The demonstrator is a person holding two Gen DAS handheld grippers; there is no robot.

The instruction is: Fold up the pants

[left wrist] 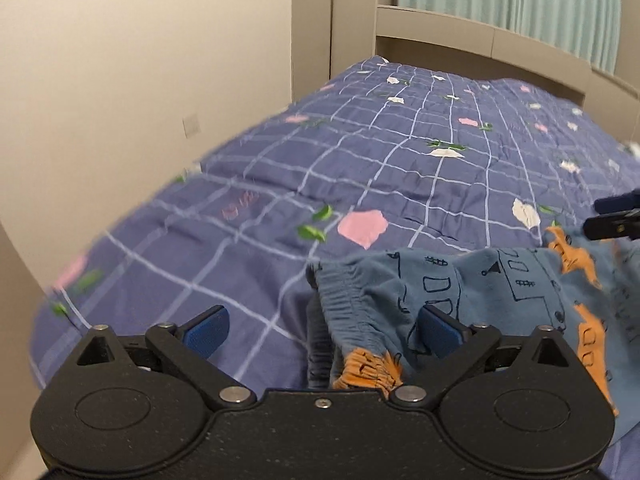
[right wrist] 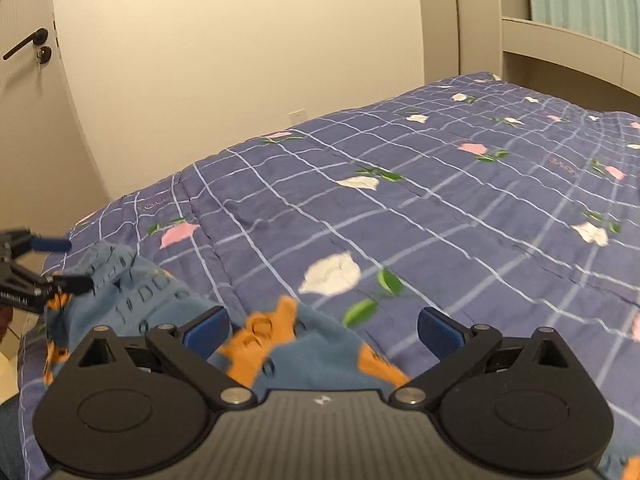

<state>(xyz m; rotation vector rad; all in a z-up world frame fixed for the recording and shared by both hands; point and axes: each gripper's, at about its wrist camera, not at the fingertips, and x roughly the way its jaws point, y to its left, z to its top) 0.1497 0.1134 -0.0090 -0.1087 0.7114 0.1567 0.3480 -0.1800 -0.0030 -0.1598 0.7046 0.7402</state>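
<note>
Blue children's pants [left wrist: 460,300] with black line drawings and orange shapes lie bunched on the bed near its front edge. In the left wrist view the elastic waistband [left wrist: 352,320] lies between the wide-apart blue pads of my left gripper [left wrist: 324,332], which is open. In the right wrist view the pants [right wrist: 304,344] also lie between and under the spread pads of my right gripper [right wrist: 324,332], open too. Each gripper shows at the edge of the other's view: the right one [left wrist: 612,216] over the pants' right end, the left one [right wrist: 44,268] over their left end.
A purple checked quilt [left wrist: 360,160] with pink and white flowers covers the bed. A cream wall [left wrist: 140,80] runs along its left side, a beige headboard shelf [left wrist: 460,32] and green curtain at the far end. A door with a handle [right wrist: 24,48] stands left.
</note>
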